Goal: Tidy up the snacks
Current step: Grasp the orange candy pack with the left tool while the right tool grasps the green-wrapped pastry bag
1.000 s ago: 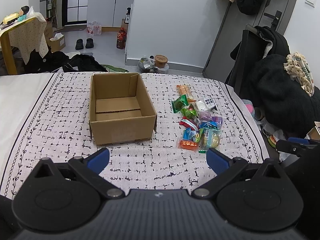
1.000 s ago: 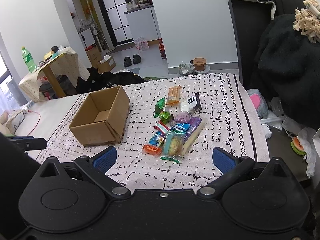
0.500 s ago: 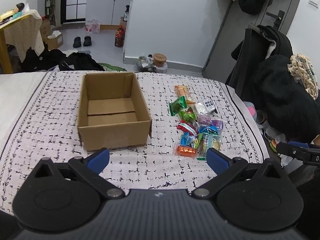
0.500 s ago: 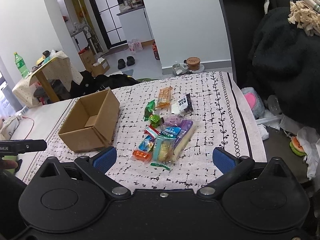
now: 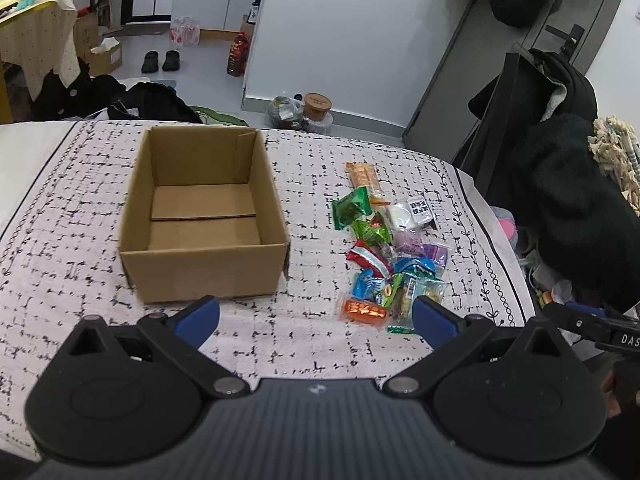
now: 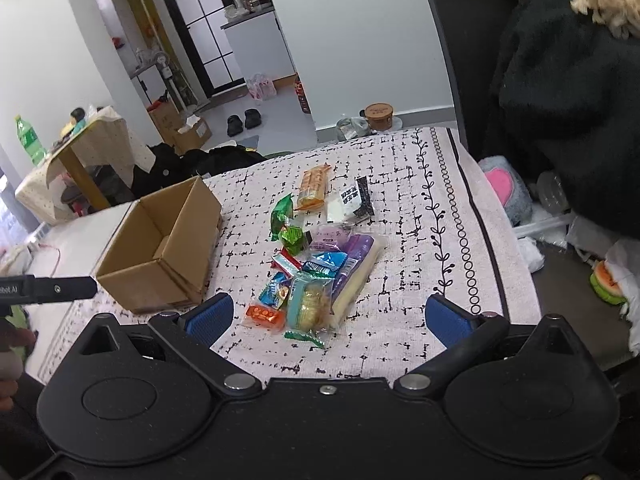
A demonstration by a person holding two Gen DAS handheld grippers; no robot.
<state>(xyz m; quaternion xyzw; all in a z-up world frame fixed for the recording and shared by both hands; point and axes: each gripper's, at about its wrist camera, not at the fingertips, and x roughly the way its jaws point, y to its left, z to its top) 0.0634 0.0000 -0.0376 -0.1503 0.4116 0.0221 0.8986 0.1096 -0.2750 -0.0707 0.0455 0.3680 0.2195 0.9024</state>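
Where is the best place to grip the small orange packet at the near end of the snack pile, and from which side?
The orange packet lies flat, nearest the right claw, its left and near edges free. I would come from above and pinch across its short width; teal and blue packets crowd its right and far sides.

Right gripper (image 6: 328, 316) fingers spread wide, holding nothing, above near end of snack pile (image 6: 320, 268) on patterned cloth (image 6: 420, 216); orange packet (image 6: 264, 315) nearest, long orange pack (image 6: 312, 186) at far end; open cardboard box (image 6: 160, 244) left of pile, apart from it
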